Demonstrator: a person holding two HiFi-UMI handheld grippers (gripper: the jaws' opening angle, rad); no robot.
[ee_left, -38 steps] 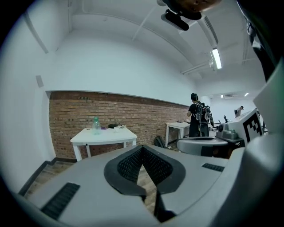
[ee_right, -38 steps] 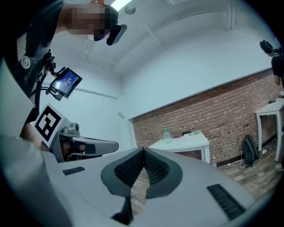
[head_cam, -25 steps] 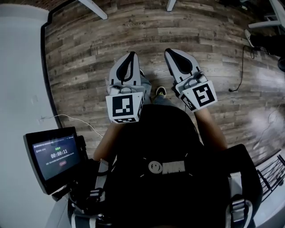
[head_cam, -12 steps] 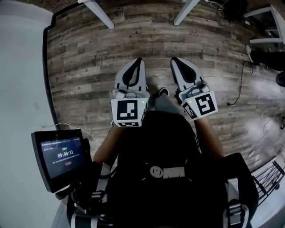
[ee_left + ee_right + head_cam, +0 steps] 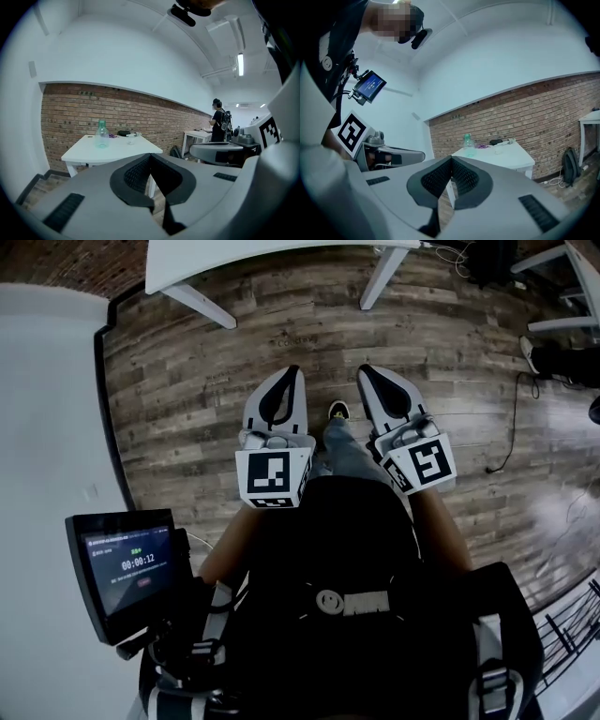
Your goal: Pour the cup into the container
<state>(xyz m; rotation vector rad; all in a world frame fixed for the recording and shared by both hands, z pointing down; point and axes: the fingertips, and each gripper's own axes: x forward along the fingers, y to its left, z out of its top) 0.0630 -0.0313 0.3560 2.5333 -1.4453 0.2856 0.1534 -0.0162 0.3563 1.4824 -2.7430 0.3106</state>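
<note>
The left claw (image 5: 150,155) and right claw (image 5: 451,158) are clenched empty, aimed toward a white worktop (image 5: 117,150) where a bottle (image 5: 101,134) is set.

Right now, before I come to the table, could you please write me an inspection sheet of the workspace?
Surface: white table ahead, against a brick wall; not yet reached.
Job's things: clear bottle upright on the table; small clear item near it, maybe the cup, too small to tell.
Clutter: dark item and purple item on the table.
Grippers: left gripper shut, empty; right gripper shut, empty.
Cables: black cable on the wood floor, to the right.
Surroundings: another person at a second table; screen at the left side; backpack by the wall.
</note>
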